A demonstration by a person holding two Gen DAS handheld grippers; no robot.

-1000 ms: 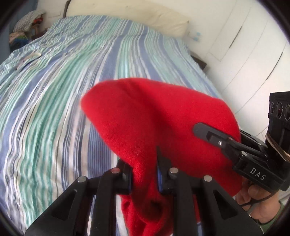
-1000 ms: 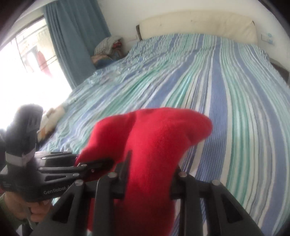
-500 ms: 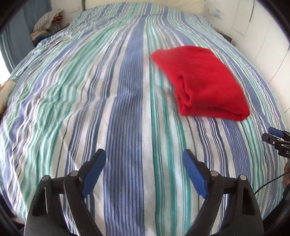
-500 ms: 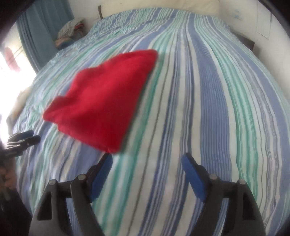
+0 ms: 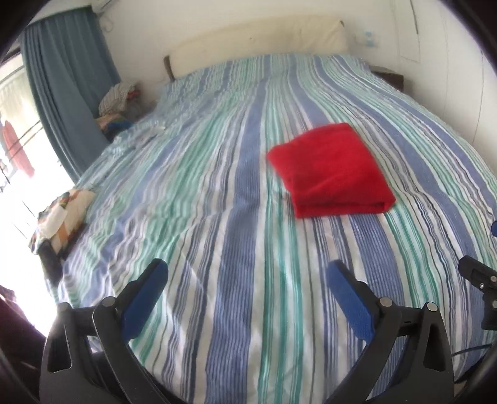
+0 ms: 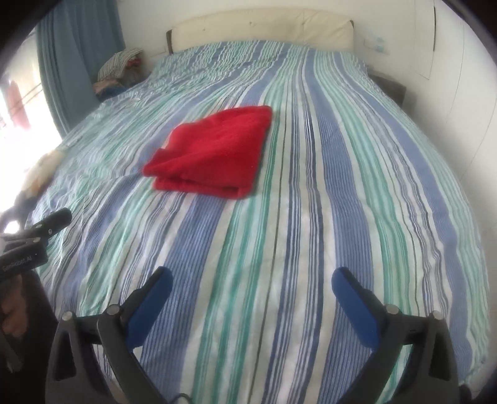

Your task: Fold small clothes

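Note:
A red garment (image 5: 330,172) lies folded flat in a neat rectangle on the striped bed cover (image 5: 217,186); it also shows in the right wrist view (image 6: 211,155). My left gripper (image 5: 245,273) is open and empty, held back near the foot of the bed, well short of the garment. My right gripper (image 6: 251,281) is open and empty too, likewise back from the garment. The right gripper's tip (image 5: 478,276) shows at the left view's right edge, and the left gripper's tip (image 6: 46,225) shows at the right view's left edge.
A cream headboard (image 6: 264,28) stands at the far end. A pile of clothes (image 5: 119,96) sits at the far left by the blue curtain (image 5: 68,87). A patterned cushion (image 5: 62,217) lies off the bed's left edge. White wardrobe doors (image 6: 459,77) line the right.
Both grippers were shut on the red garment, held up. They let go, it landed folded on the bed, and both grippers pulled back towards the foot of the bed.

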